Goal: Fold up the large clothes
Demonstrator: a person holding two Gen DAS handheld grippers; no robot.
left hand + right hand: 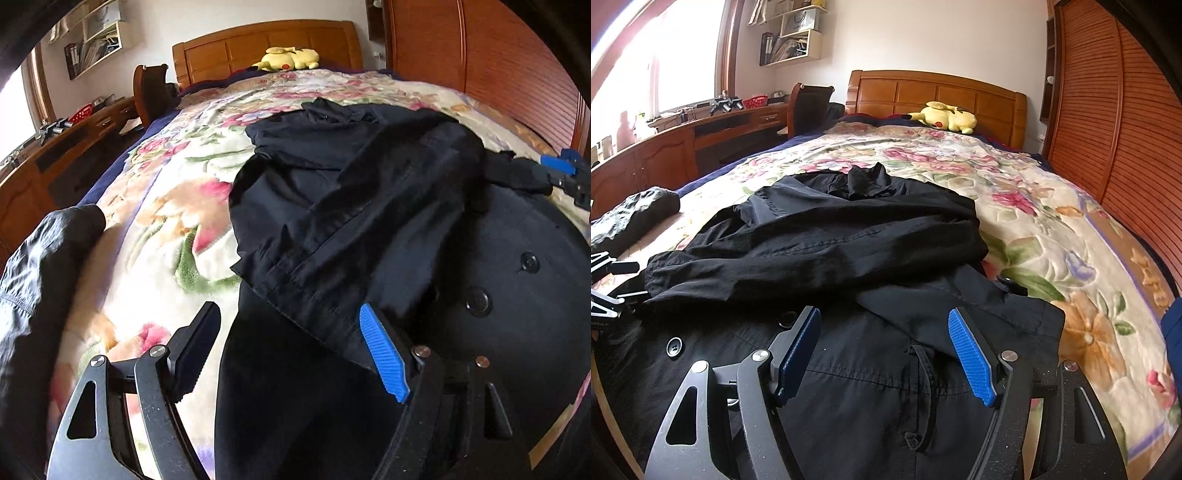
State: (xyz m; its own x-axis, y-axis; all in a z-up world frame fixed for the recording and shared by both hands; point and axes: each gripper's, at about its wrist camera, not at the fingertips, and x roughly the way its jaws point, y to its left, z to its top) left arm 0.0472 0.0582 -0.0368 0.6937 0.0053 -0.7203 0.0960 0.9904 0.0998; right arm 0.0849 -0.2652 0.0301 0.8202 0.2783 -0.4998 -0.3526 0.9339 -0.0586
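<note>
A large black coat [369, 206] with big buttons lies spread on the floral blanket [177, 206]; one sleeve is folded across its body. It also shows in the right wrist view [827, 251]. My left gripper [291, 336] is open over the coat's left side, jaws wide, holding nothing. My right gripper [884, 343] is open just above the coat's lower part, jaws wide, empty. The right gripper's tip [561, 170] shows at the far right of the left wrist view. The left gripper's frame [605, 280] shows at the left edge of the right wrist view.
A second dark garment [40, 266] lies at the bed's left edge, also in the right wrist view [631, 214]. A yellow plush toy [942, 116] sits by the wooden headboard [938, 92]. A wooden desk [665, 147] and chair stand left; a slatted wardrobe [1126, 129] stands right.
</note>
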